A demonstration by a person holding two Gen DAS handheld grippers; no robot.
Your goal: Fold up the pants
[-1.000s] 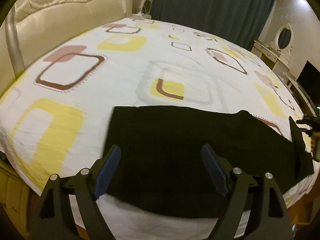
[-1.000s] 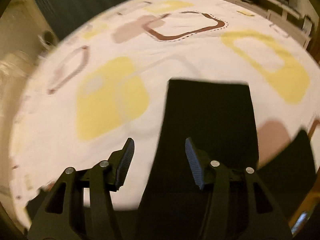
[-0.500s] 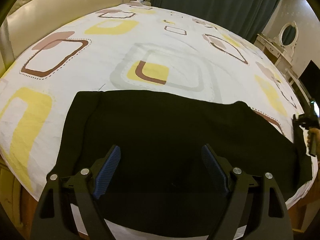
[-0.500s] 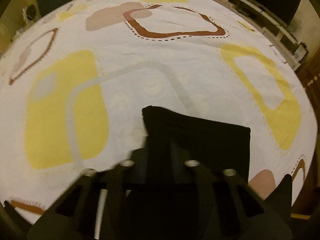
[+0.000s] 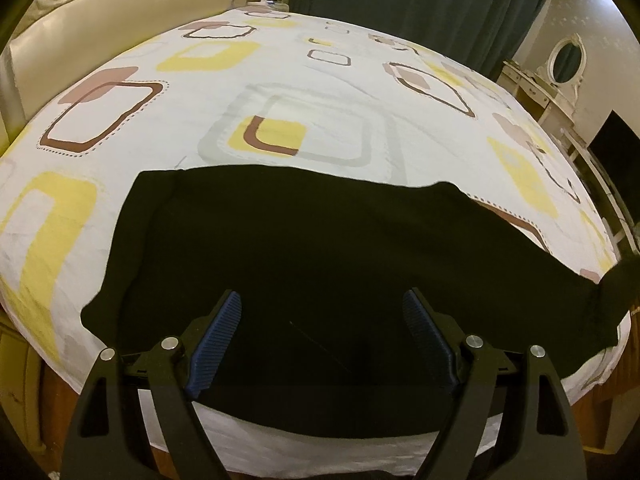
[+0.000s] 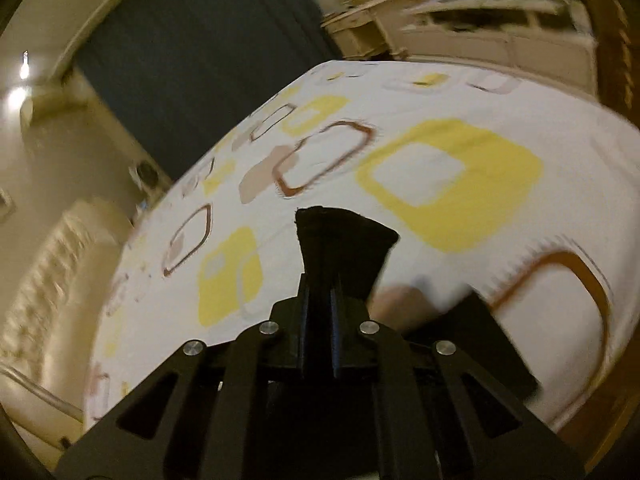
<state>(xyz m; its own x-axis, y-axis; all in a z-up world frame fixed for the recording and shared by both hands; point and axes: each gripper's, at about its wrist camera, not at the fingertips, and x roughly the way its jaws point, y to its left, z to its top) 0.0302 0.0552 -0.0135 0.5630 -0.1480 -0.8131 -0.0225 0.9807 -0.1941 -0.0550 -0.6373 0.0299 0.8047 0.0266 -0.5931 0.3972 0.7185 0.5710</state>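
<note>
Pinching a bunched end of the black pants (image 6: 340, 248), the right gripper (image 6: 320, 312) has its jaws pressed together on the cloth, which sticks up past the tips above the bed; view is blurred. Left gripper (image 5: 322, 344) jaws spread wide, blue ribbed pads (image 5: 218, 332) over the pants (image 5: 320, 248), nothing between them, no contact visible. Pants lie flat across the near edge of the bed, long side running left-right, right end lifted off at the frame edge. Beyond: bedsheet (image 5: 320, 92), white with yellow and brown rounded squares. Far left a cream tufted headboard (image 5: 100, 12). Far back dark curtain (image 5: 420, 4); far right a white vanity with oval mirror (image 5: 566, 58).
</note>
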